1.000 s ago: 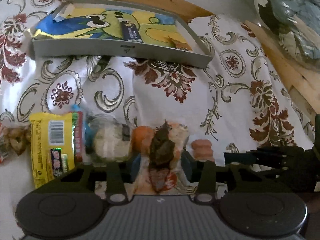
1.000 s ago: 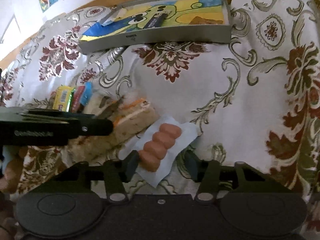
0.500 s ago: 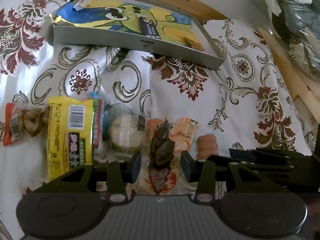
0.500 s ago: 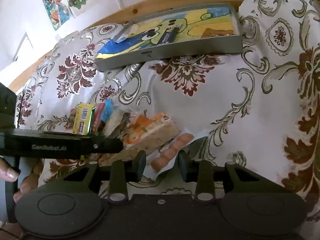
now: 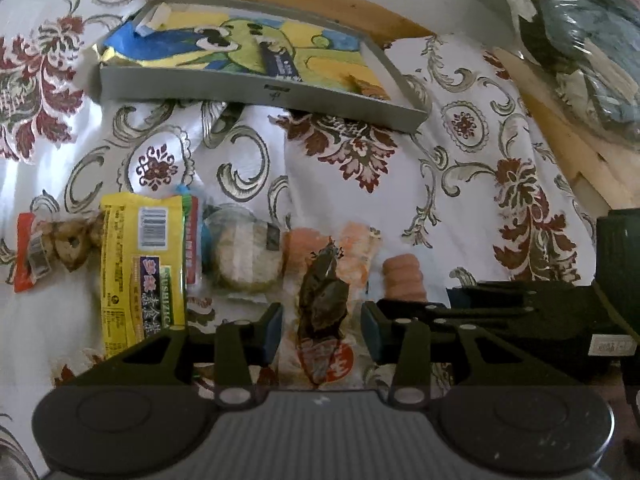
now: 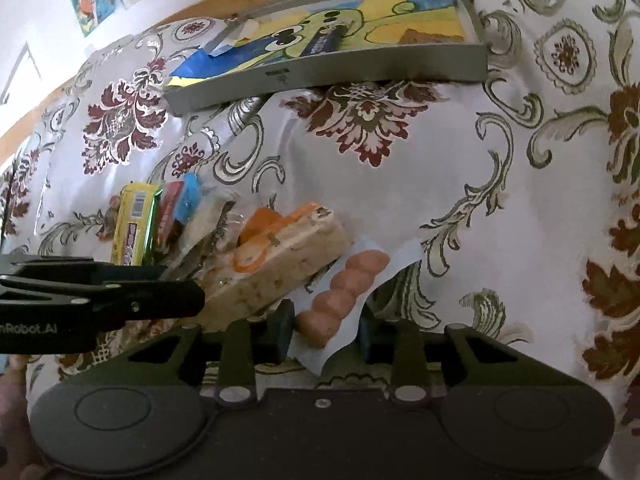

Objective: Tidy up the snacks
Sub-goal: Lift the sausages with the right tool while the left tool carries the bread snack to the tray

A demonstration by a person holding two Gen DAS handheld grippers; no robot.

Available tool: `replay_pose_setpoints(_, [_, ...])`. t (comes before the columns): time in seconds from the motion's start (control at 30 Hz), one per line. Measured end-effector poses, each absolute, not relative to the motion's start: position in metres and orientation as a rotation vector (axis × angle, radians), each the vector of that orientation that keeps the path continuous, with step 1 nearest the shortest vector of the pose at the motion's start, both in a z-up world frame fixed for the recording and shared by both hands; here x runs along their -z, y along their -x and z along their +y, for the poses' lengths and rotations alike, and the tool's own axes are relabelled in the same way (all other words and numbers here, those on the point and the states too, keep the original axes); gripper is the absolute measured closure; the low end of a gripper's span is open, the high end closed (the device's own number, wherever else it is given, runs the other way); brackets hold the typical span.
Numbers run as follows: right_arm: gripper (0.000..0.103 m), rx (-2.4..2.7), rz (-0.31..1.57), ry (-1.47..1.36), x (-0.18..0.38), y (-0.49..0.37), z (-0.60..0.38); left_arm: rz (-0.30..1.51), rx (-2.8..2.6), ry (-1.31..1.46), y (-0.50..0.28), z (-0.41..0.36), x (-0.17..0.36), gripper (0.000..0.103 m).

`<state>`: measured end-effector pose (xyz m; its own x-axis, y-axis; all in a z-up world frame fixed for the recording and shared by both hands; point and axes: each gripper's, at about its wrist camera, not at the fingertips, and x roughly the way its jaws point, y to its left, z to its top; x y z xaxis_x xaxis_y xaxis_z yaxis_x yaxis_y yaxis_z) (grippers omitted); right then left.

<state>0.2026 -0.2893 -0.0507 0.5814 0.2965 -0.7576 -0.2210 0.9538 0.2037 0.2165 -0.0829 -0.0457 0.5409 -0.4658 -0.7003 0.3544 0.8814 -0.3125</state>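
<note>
Left wrist view: the left hand-held gripper (image 5: 322, 330), jaws wide, straddles a clear-wrapped sandwich pack with a dark leaf on top (image 5: 325, 288) lying on the floral cloth (image 5: 460, 184), beside a yellow foil snack packet (image 5: 140, 268). Right wrist view: the right hand-held gripper (image 6: 324, 330), jaws wide, frames a clear sachet of linked pink sausages (image 6: 342, 292); the grey shallow tray (image 6: 360, 70) sits well beyond.
</note>
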Motion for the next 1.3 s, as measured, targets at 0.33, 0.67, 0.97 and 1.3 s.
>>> replay_pose_setpoints(0.33, [0.077, -0.284, 0.884, -0.03, 0.037, -0.19, -0.288, 0.829, 0.499, 0.126, -0.197, -0.082, 0.035, 0.057])
replay_pose_setpoints(0.67, [0.079, -0.254, 0.833, 0.107, 0.031, -0.176, -0.277, 0.811, 0.458, 0.166, -0.195, -0.075, 0.022, 0.057])
replay_pose_setpoints(0.97, [0.087, -0.232, 0.74, 0.075, 0.013, -0.166, -0.285, 0.77, 0.422, 0.175, -0.192, -0.076, 0.005, 0.057])
replay_pose_setpoints(1.3, [0.087, -0.211, 0.697, 0.109, 0.007, -0.161, -0.284, 0.737, 0.392, 0.183, -0.196, -0.082, -0.009, 0.057])
